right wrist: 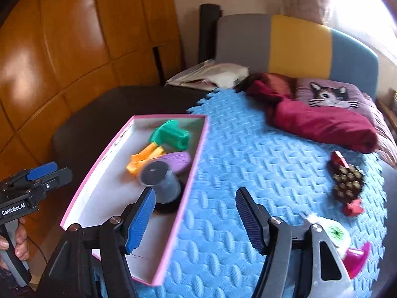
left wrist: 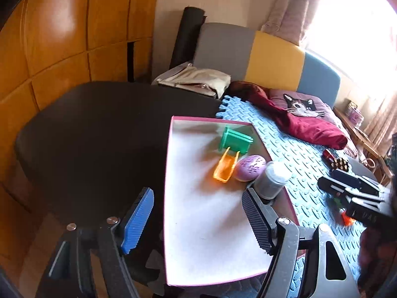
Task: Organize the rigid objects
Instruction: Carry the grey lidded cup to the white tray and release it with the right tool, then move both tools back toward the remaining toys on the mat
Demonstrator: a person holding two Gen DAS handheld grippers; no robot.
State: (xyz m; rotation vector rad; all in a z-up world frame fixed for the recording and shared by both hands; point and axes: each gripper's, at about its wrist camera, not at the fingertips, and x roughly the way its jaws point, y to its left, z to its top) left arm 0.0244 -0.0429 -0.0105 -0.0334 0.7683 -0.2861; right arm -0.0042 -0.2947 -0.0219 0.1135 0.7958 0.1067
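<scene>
A shallow box (right wrist: 173, 226) with pink walls and a white floor lies partly on a blue foam mat (right wrist: 260, 164) and partly on a dark surface to the mat's left; every place below is given from this box.

At its far end lies a green plastic piece (right wrist: 171, 134), a ribbed barrel with a flared end, on its side. Just in front of it is an orange plastic piece (right wrist: 144, 159), open and trough-like, with two prongs towards the green one. Beside the orange piece, against the box's right wall, lies a purple egg-shaped thing (left wrist: 249, 167) with cut-out patterns on its shell. Nearer still, also by the right wall, a small clear jar (right wrist: 163, 181) with a dark lid and greyish contents sits tilted; it is blurred, so whether it touches the purple egg cannot be told.

The right gripper (right wrist: 196, 219) hangs over the box's right wall and the mat, jaws apart with nothing between them; its blue pad is just beside the jar. The left gripper (left wrist: 198, 221) is over the box's near end, jaws likewise wide and empty; a hand (right wrist: 17, 241) holds its handle at the box's left.

Out on the mat, well to the right of the box, lie a red and brown piece (right wrist: 347, 176) studded with brass-coloured tips, a white round thing with a green burst (right wrist: 335, 233) and a magenta piece (right wrist: 357, 258). Beyond the box are a dark red cloth (right wrist: 322, 121) and a cat-print pillow (right wrist: 330, 94).
</scene>
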